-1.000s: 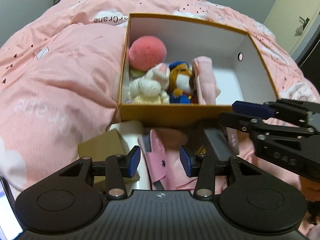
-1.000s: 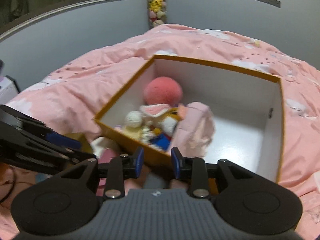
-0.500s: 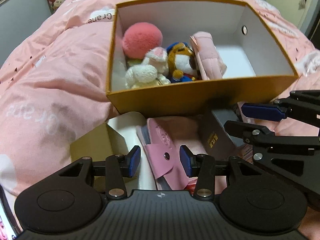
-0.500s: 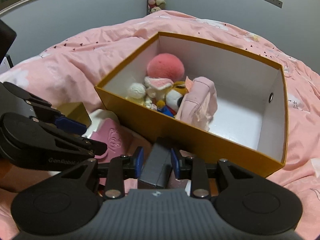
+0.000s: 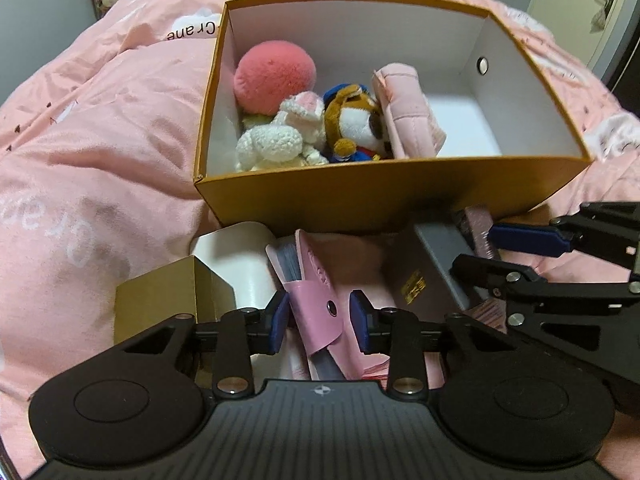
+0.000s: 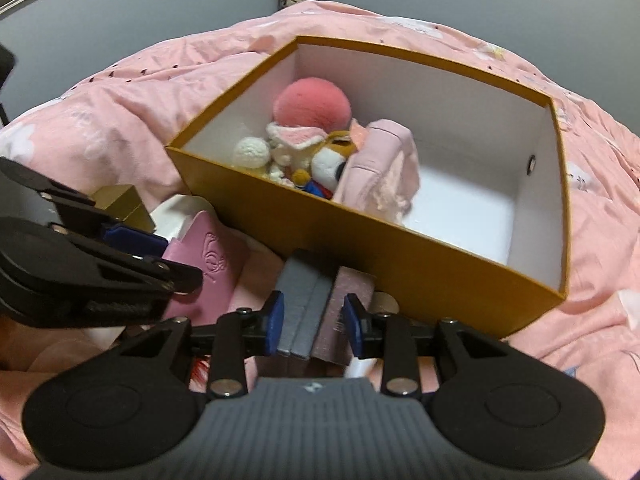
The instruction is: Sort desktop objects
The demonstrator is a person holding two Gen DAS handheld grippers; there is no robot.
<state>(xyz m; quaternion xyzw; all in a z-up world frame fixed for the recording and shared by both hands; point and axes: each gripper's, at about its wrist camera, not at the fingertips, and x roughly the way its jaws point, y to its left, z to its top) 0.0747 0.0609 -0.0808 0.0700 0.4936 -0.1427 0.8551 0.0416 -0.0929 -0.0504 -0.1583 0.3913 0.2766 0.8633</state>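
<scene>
left gripper [image 5: 319, 322] lowered, closing around pink case [image 5: 316, 300]

my way into orange box [image 5: 384, 200]: right half of floor bare, room to pass there. left half packed with pink ball [image 5: 274, 76], white plush [image 5: 276, 144], dog plush [image 5: 356, 120], pink pouch [image 5: 408, 112]. near wall of box stands just beyond both grippers. ground before it crowded: pink wallet [image 5: 316, 300], grey case [image 6: 304, 304], gold box [image 5: 168, 300], all close together. left gripper [image 6: 132, 248] just beside right gripper [image 6: 314, 326], little gap between.
</scene>
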